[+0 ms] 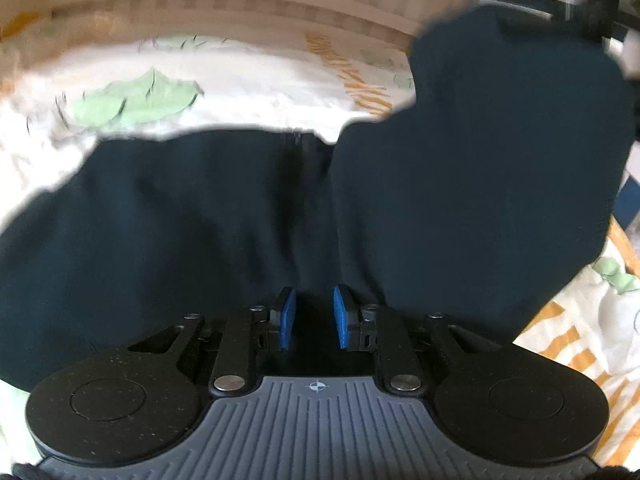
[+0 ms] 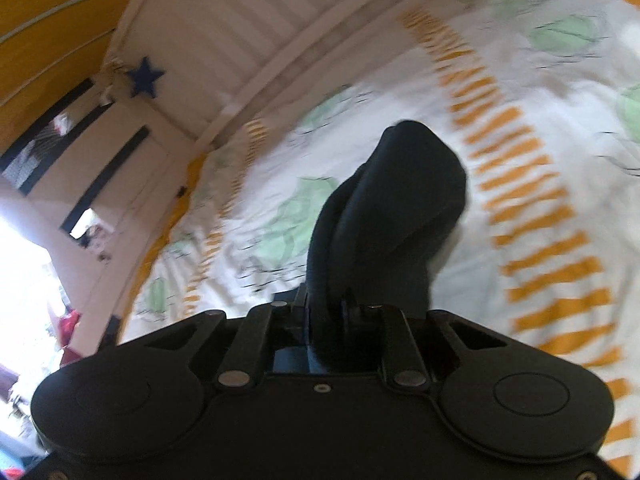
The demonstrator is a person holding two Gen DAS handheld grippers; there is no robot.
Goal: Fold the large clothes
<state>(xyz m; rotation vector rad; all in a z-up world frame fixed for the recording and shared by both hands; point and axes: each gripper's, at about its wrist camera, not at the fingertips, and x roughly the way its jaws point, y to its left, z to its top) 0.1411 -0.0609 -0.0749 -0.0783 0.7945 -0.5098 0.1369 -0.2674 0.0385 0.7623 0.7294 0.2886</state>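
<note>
While both views are blurred, the main relations can be read.

Surface: a bed, covered by a white bedspread (image 1: 248, 80) printed with green leaf shapes and orange stripes.

Garment: a dark navy garment (image 1: 180, 216) lies spread across the bedspread, filling most of the left wrist view. A zip or seam line runs down its middle, directly ahead of the left gripper. Its right-hand portion is raised off the bed and stands as a tall dark flap at the upper right of that view.

Left gripper (image 1: 314, 316): the jaws are narrowly parted, with blue pads (image 1: 287, 320) facing each other. Dark cloth lies in the gap between them. Whether the pads actually press on that cloth cannot be told.

Right gripper (image 2: 328, 304): the jaws are drawn nearly together and clamp a bunched fold of the dark navy garment (image 2: 400, 200). The fold passes between the jaws and rises ahead of them as a rounded hump, clear of the bedspread (image 2: 540, 160) behind it.

Position of garment relative to jaws: under and ahead of the left jaws; pinched in the right jaws and lifted above the bed.

Surroundings: a white slatted headboard (image 2: 248, 32) stands beyond the bed, with a blue star (image 2: 145, 77) on its corner. An orange wall (image 2: 52, 20) lies behind it.
</note>
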